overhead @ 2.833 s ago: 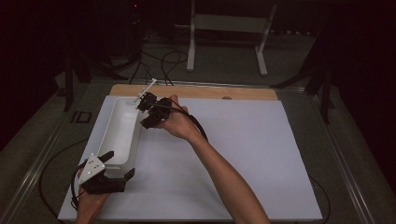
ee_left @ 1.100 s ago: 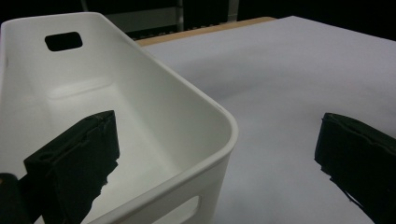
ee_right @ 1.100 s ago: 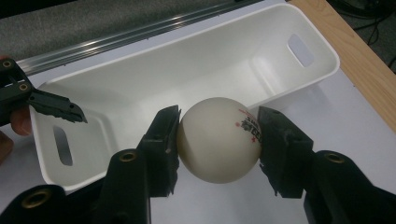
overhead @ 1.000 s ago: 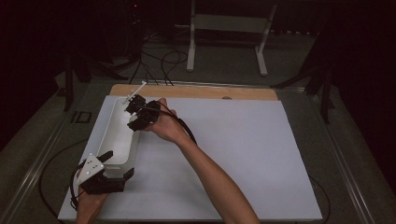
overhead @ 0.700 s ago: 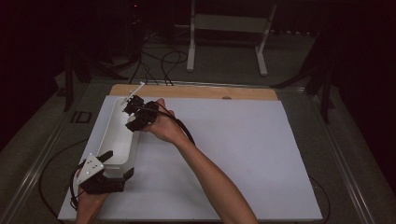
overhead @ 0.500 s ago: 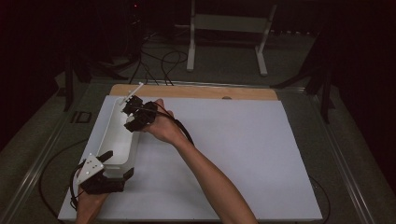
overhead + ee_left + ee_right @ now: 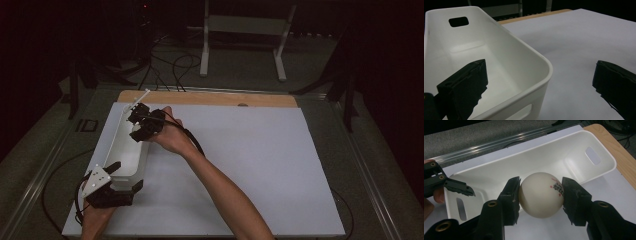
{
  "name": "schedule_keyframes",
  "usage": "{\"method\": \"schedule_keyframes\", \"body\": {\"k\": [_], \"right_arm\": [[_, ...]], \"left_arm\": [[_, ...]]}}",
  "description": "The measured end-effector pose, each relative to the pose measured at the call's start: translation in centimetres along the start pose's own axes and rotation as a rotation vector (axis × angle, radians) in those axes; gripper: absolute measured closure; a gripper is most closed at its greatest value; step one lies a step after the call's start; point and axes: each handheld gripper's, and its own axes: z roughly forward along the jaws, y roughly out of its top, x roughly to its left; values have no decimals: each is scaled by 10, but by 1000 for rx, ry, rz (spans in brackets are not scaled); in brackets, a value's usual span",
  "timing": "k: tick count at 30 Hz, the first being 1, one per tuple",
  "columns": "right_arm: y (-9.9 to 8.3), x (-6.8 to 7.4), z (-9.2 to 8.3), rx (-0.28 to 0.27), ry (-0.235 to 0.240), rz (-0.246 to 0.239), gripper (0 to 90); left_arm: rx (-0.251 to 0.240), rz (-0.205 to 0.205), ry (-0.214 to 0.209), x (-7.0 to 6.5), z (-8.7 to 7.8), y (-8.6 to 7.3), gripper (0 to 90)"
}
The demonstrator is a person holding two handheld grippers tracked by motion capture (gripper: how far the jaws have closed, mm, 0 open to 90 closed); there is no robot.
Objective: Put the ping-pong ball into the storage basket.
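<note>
At the lower left of the high view, the left gripper sits at the near end of a long white bin that lies along the left side of the white table surface. In the left gripper view its jaws stand wide apart, one inside the bin and one outside over the table, with the bin's corner wall between them but not touching either.

Further up in the high view, left of the centre, the right gripper is over the far part of the bin, held by a hand whose forearm comes from the bottom edge. In the right gripper view, at the centre, its jaws are clamped on a white ball with small red and dark print, one jaw on each side. The ball is above the bin's rim. The left gripper shows at the left edge of this view.
</note>
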Motion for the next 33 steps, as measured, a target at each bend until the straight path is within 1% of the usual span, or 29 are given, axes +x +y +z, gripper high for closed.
{"method": "schedule_keyframes", "body": {"k": [13,20,33], "right_arm": [[9,7,5,-14,14,-8,498],[11,9,9,-13,17,-1,497],[15,14,16,-8,26,-4,494]], "left_arm": [[-2,-3,2,1,-1,0,5],[-3,-3,1,0,-1,0,5],[-3,-4,1,0,-2,0,5]]}}
